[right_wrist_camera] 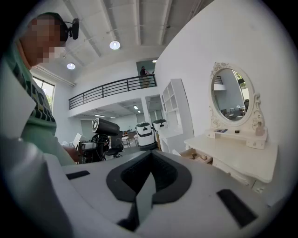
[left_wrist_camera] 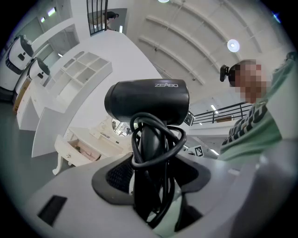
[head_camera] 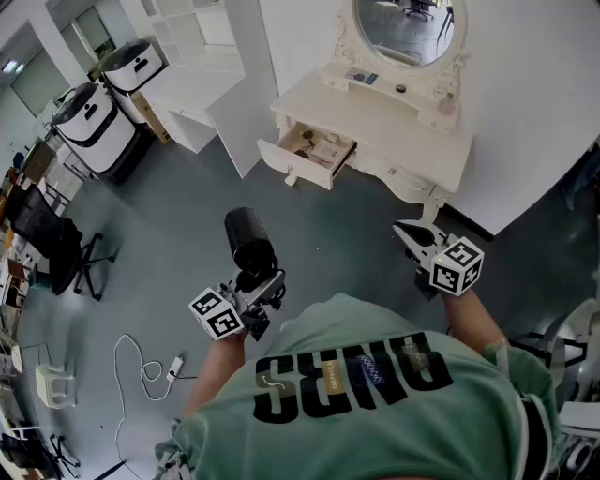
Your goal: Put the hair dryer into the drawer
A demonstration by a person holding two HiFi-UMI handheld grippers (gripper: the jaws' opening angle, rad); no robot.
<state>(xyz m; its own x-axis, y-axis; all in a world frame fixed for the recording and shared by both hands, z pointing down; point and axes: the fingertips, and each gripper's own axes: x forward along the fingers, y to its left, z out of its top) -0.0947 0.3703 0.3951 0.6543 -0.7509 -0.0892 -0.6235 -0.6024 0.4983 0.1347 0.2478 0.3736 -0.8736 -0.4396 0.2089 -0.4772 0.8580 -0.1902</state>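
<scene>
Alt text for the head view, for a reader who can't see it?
Seen from above, a person's left gripper holds a black hair dryer by its cord-wrapped handle, while the right gripper is shut and empty. Ahead stands a white dressing table with an oval mirror and one drawer pulled open.
</scene>
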